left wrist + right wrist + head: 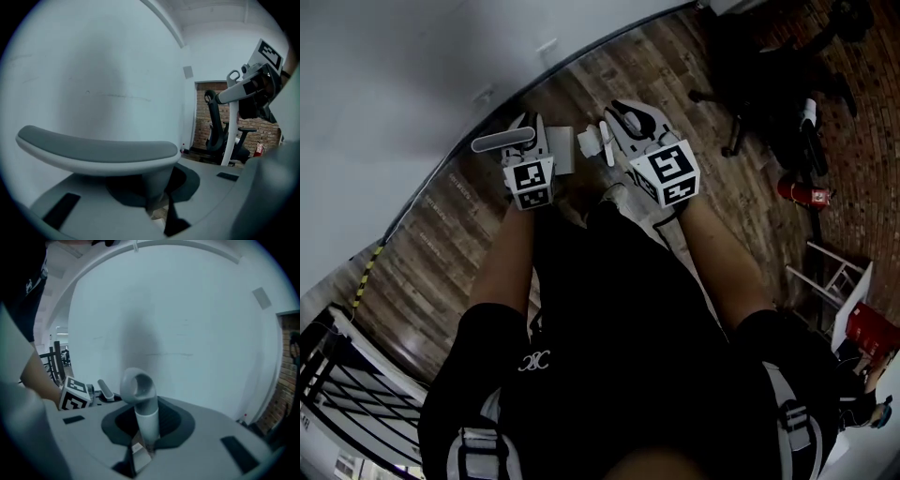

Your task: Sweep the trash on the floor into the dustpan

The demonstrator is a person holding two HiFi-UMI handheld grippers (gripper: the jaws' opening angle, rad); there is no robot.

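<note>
since no view shows the trash or the dustpan's pan, i'm guessing it's all down on the wood floor (441, 244), well below both claws. left claw (157, 204) is clamped on a grey-topped handle (98, 150) lying crosswise, pointing to the person's left. right claw (140, 446) is clamped on a white loop-ended handle (140, 401) sticking straight out along the jaws. both probably need tipping floorward.

The person wears a black short-sleeved shirt (619, 337) with a small white emblem (533, 360) and grey-and-white shoulder straps (474, 452).
</note>
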